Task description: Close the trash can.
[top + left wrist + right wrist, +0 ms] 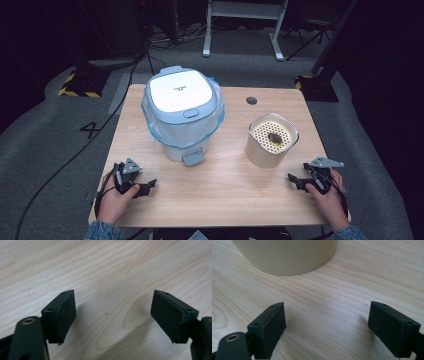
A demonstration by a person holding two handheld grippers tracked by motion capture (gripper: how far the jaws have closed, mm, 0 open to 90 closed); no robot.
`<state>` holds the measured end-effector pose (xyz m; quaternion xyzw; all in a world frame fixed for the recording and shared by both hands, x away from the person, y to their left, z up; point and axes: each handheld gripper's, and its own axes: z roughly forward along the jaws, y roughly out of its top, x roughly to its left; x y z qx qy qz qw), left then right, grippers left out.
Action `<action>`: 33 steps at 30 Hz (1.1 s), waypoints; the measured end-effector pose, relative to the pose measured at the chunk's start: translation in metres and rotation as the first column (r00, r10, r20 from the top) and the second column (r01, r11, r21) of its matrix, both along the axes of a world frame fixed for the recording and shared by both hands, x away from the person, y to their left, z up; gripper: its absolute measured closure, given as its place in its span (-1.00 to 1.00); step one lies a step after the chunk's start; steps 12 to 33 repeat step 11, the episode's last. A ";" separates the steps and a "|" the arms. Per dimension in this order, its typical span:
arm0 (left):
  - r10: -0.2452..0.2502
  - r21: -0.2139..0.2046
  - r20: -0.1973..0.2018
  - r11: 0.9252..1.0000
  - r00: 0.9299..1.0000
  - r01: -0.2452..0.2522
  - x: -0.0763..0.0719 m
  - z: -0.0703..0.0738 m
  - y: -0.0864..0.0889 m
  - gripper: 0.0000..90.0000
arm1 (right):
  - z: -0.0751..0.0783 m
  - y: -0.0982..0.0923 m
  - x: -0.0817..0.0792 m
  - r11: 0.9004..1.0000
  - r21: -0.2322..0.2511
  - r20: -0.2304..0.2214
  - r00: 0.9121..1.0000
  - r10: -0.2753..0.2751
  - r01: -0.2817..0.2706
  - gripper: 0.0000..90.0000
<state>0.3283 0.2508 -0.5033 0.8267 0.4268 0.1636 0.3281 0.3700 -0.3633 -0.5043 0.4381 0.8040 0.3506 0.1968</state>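
I see both the left gripper (150, 186) and right gripper (294, 180) released, empty, low over the wooden table (220, 190); the cream container (270, 142) stands near the right one.

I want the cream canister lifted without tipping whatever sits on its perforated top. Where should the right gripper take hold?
Grip the cream canister across its side wall, low to mid height, coming in level from the near right where the right gripper rests open. It stands upright with smooth rounded walls, and the perforated top carries a small dark object, so avoid a top grasp.

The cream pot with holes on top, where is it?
In the high view the cream pot stands on the table's right side, just beyond the right tongs and right of the blue-lidded bin.
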 end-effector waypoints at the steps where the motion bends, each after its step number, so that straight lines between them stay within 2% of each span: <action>1: -0.002 -0.008 0.006 1.000 1.000 0.002 0.000 -0.001 0.000 -0.64 | 0.000 0.000 0.000 1.000 0.000 0.000 1.000 0.000 0.000 -0.68; 11: 0.018 -0.009 0.006 1.000 1.000 -0.018 0.000 -0.002 -0.002 -0.69 | 0.000 0.000 0.000 1.000 0.000 0.000 1.000 0.000 0.000 -0.68; 33: 0.018 -0.009 0.006 1.000 1.000 -0.018 0.000 -0.002 -0.002 -0.69 | 0.000 0.000 0.000 1.000 0.000 0.000 1.000 0.000 0.000 -0.68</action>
